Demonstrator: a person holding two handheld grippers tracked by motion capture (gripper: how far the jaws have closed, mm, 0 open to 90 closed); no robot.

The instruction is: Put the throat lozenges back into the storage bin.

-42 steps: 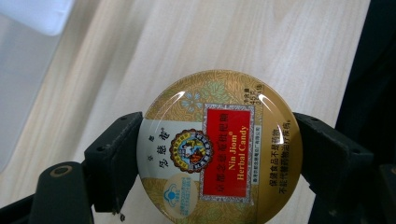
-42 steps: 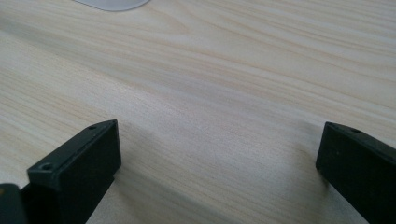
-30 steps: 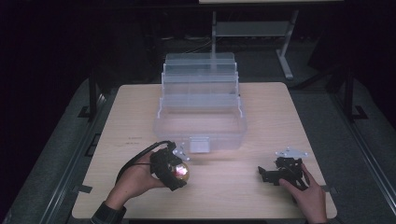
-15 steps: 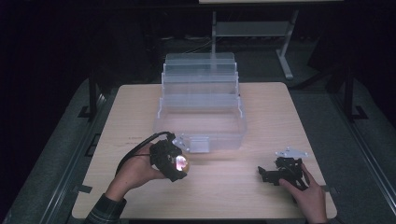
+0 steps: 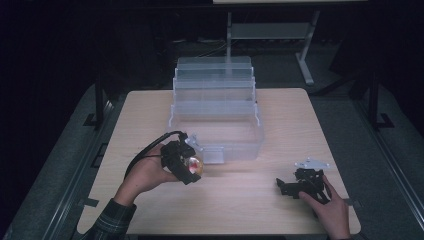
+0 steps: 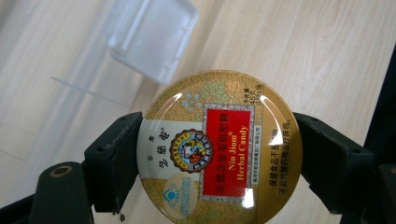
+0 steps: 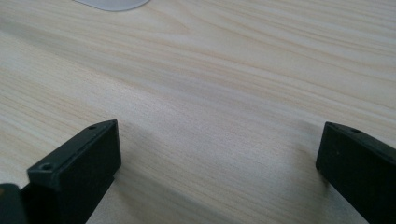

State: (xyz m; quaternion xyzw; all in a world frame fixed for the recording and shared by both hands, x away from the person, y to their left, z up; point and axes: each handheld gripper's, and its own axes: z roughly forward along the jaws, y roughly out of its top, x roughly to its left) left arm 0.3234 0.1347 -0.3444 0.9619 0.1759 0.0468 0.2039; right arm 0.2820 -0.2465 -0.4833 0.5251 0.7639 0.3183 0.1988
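High view: the wooden table (image 5: 150, 115) fills the middle of a dark room, its surroundings too dim to read. On its far half stands a clear plastic tiered organizer box (image 5: 215, 107), its stepped trays rising toward the back; the walls are see-through and hard to trace against the wood. Its front latch tab (image 6: 152, 35) is cut off at the top edge of the left gripper view.

The left gripper (image 5: 184, 162) is held just in front of the box's near wall, above the table, with a cable looping back over the hand (image 5: 145, 175). Its jaws clamp a round gold candy tin (image 6: 219, 147) by the rim, lid facing the camera (the bottom of the tin runs out of frame).

The right gripper (image 5: 292, 185) sits low at the table's near right corner, well apart from the box. Its jaws stand wide apart over bare wood, holding nothing.
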